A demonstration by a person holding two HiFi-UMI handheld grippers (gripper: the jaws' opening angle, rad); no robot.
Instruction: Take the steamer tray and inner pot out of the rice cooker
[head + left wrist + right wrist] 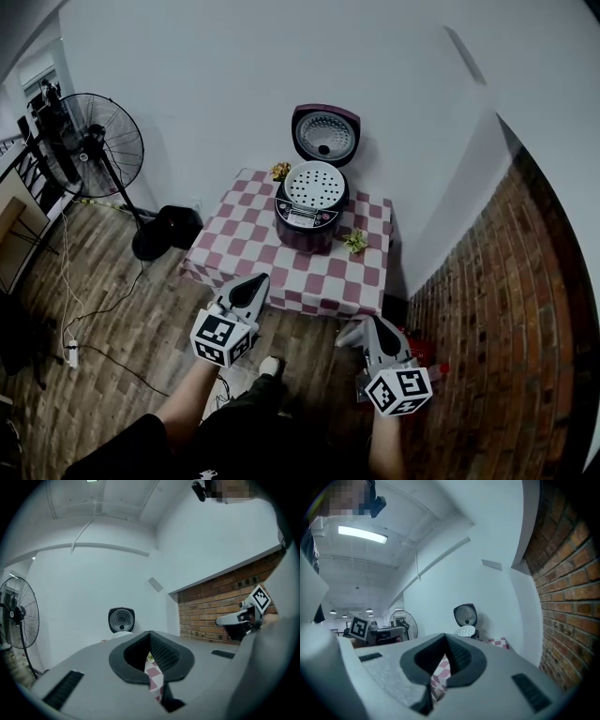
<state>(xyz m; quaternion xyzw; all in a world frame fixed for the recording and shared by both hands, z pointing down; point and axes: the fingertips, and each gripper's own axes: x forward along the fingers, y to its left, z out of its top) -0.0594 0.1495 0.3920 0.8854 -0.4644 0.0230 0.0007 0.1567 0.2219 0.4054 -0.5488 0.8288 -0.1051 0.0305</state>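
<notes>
A dark purple rice cooker (309,223) stands on a small table with a pink and white checked cloth (246,234). Its lid (325,134) is swung up against the wall, and the white perforated steamer tray (315,186) sits in its top. The inner pot is hidden under the tray. My left gripper (260,280) and right gripper (364,325) hang in front of the table's near edge, both shut and empty. The left gripper view shows the lid (121,619) and tray rim (121,633) far ahead; the right gripper view shows the lid (465,615) and tray (466,631).
Two small potted plants (280,171) (355,242) flank the cooker. A black standing fan (94,145) is left of the table, with its base (155,242) on the wooden floor. A brick wall (506,319) runs along the right, a white wall behind.
</notes>
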